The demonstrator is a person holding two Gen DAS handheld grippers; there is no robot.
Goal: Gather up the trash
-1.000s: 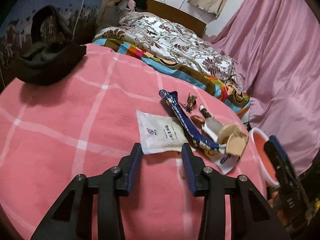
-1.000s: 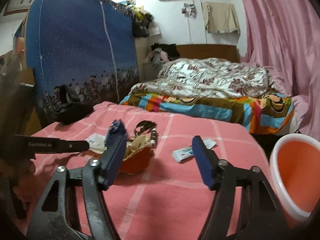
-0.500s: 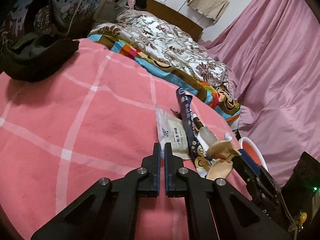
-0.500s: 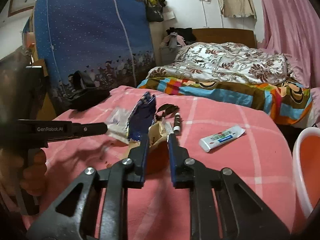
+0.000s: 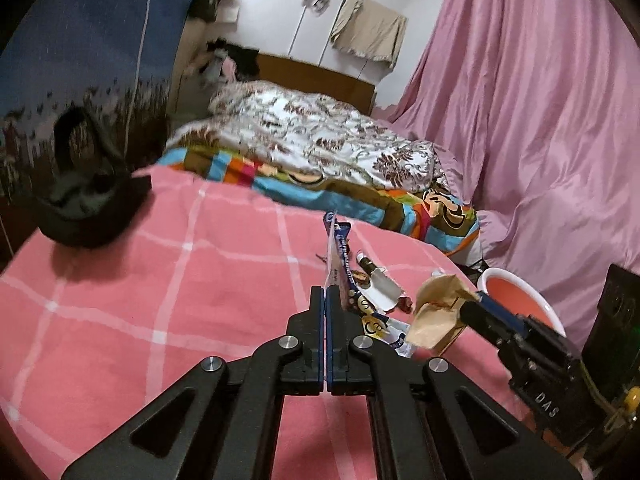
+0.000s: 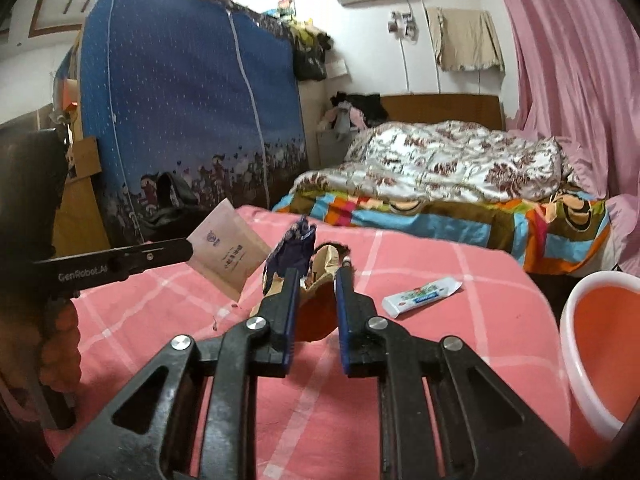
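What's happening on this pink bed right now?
A person is collecting trash with two handheld tools. The left tool is shut on a flat white sachet, lifted off the pink checked blanket. The right tool has just closed on a crumpled brown paper wrapper. A toothpaste tube still lies nearby, beside the orange bin.

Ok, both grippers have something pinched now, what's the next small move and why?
Probably swing the right gripper, shut on the crumpled brown paper bag, over to the orange basin at its right. The left gripper already has the white packet lifted clear.
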